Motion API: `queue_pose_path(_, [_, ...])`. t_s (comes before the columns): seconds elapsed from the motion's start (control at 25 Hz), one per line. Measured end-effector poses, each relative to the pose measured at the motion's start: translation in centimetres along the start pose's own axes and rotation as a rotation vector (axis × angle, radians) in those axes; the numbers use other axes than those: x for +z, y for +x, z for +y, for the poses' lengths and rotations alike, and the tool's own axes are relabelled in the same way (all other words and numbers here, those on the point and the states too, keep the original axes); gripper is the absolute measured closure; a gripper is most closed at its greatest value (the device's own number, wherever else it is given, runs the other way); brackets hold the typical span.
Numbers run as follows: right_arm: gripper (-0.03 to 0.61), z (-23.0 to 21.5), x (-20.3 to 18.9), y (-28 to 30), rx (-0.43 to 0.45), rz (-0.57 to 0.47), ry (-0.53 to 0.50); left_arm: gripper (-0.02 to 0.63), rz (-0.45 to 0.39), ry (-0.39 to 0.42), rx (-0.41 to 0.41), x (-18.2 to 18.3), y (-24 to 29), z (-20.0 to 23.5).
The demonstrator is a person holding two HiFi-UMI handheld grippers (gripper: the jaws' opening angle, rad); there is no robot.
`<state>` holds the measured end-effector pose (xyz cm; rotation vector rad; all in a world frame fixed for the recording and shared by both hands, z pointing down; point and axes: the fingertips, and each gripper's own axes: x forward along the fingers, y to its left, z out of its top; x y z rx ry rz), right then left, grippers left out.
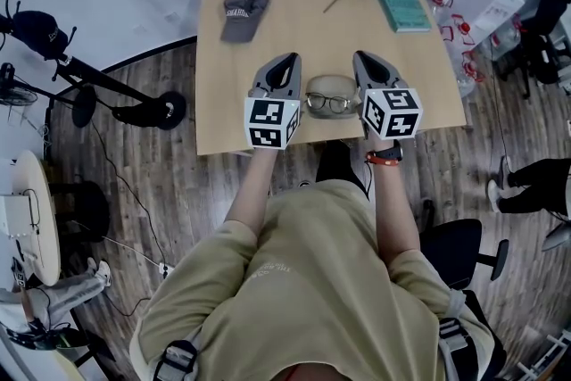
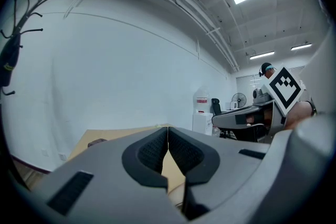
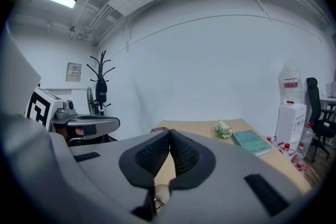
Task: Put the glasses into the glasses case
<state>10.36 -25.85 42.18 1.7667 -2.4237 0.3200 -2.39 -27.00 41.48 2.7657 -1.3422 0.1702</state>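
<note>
Glasses point(image 1: 329, 103) are lying on the case point(image 1: 332, 85), on the surface point(image 1: 294, 13), between the left tool point(image 1: 289, 59) and right tool point(image 1: 359, 57), both clenched empty.

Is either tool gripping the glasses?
No: the glasses lie free between the left tool and the right tool, and both tools are shut on nothing.

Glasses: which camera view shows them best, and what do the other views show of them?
The head view: the glasses appear whole from above, lying on the beige case. The right gripper view catches only a sliver of rim at the bottom; the left gripper view shows nothing clear of them.
</note>
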Motion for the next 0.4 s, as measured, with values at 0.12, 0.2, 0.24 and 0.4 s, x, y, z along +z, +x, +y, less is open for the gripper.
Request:
queue_pose_path(0.12, [0.563,0.8,-0.1,-0.3,-0.006,0.003,-0.002,0.591,-0.004,-0.005,-0.002,0.1,-1.0,0.3])
queue_pose_path(0.2, [0.563,1.7,-0.1,-0.5,-0.008,0.009,-0.006,0.591,-0.005,-0.013,-0.003,0.1,-1.8,0.9])
queue_pose_path(0.24, [0.563,2.3,0.0,-0.6,-0.004,0.012,-0.01,0.591,-0.007,-0.016,-0.003,0.3,-2.3,1.2])
queue_pose_path(0.4, [0.563,4.8,0.4,-0.8,0.038,0.021,-0.026,0.591,-0.018,-0.016,0.004,1.4,-3.5,2.7])
